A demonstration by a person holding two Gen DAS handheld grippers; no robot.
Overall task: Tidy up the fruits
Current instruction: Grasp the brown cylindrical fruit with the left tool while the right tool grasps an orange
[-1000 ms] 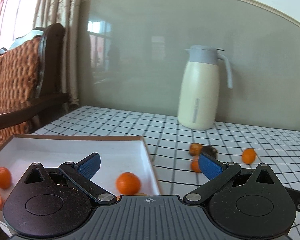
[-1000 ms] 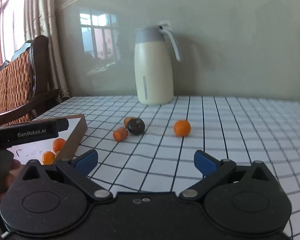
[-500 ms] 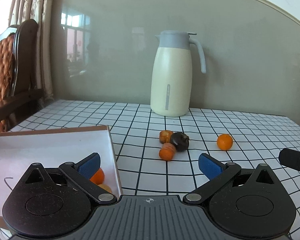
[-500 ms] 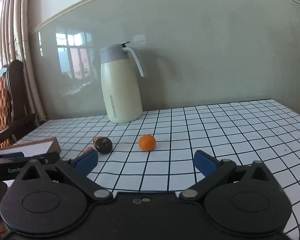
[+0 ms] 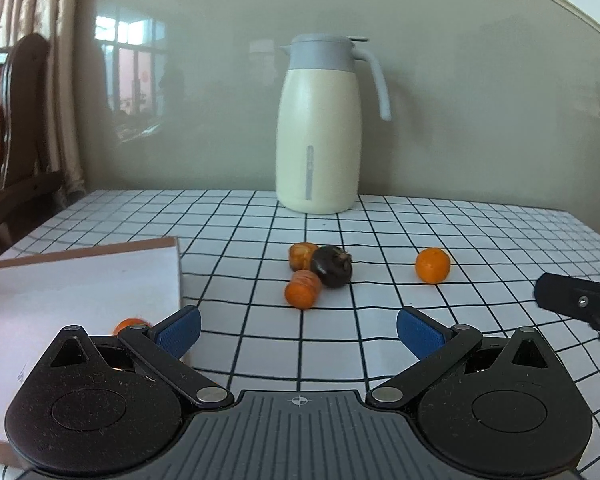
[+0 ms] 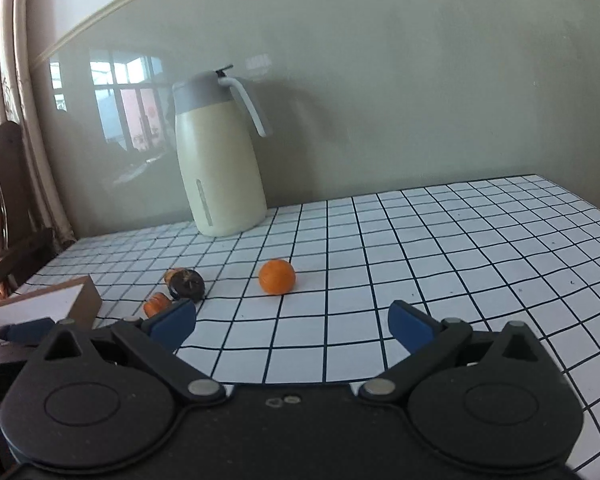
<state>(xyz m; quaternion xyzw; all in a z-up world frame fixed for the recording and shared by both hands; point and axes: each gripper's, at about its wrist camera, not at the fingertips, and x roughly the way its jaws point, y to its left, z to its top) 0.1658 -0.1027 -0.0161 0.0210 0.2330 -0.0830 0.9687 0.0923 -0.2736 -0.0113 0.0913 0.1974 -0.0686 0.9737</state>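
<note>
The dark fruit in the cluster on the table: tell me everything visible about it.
The dark fruit is roundish, brown-black and matte, with a small dried stem nub at its top. It lies on the checked tablecloth in front of the cream jug, seemingly pressed against two small orange fruits: one behind it, one in front. A round orange lies apart to its right. Neither gripper touches it; both are open and empty.

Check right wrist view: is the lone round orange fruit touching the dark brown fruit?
No, the round orange fruit sits apart from the dark brown fruit, bare checked tablecloth between.
</note>
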